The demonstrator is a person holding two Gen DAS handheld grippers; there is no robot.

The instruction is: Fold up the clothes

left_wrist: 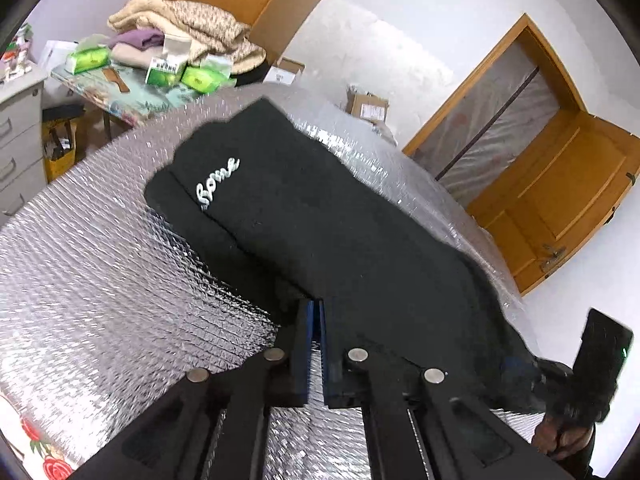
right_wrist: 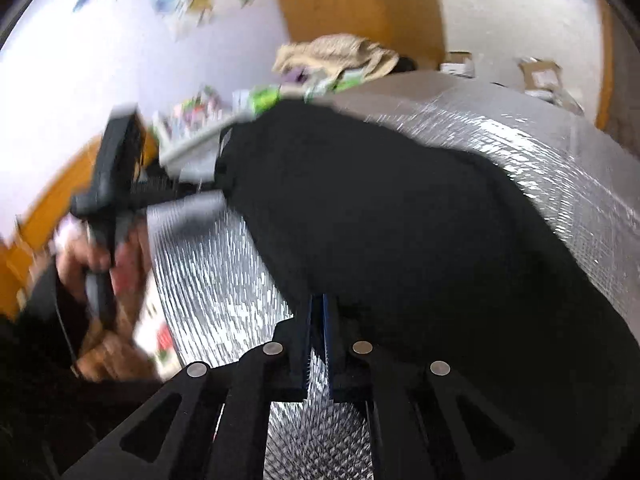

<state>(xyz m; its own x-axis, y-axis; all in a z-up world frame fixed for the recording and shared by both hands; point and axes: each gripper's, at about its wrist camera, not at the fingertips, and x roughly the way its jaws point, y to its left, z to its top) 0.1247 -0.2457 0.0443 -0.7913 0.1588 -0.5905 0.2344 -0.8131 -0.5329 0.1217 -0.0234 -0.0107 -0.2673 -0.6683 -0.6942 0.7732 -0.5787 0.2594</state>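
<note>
On the silver quilted foil mat (left_wrist: 100, 280) that covers the table, a black garment (left_wrist: 340, 232) lies spread out, and everything here is placed relative to that garment. It has a white script logo (left_wrist: 217, 181) stitched near its far left corner, and a fold or seam line runs down from there toward the near edge. The left gripper (left_wrist: 317, 312) sits at the garment's near edge with its blue-padded jaws pinched almost together, clamped on the black fabric. The right gripper (right_wrist: 319, 308) is at the near edge too, further to the right, jaws narrow and nipping the cloth the same way; that view is pretty blurry, so I can't tell how much fabric it has. A hand (right_wrist: 100, 248) wrapped around the left tool's handle shows up to the left of the garment in the right wrist view. Beyond the garment's far left corner there's a cluttered side table with green tissue packs (left_wrist: 88, 60) and a pile of beige blankets (left_wrist: 188, 28). Off past its right side is a wooden door (left_wrist: 560, 184).
</note>
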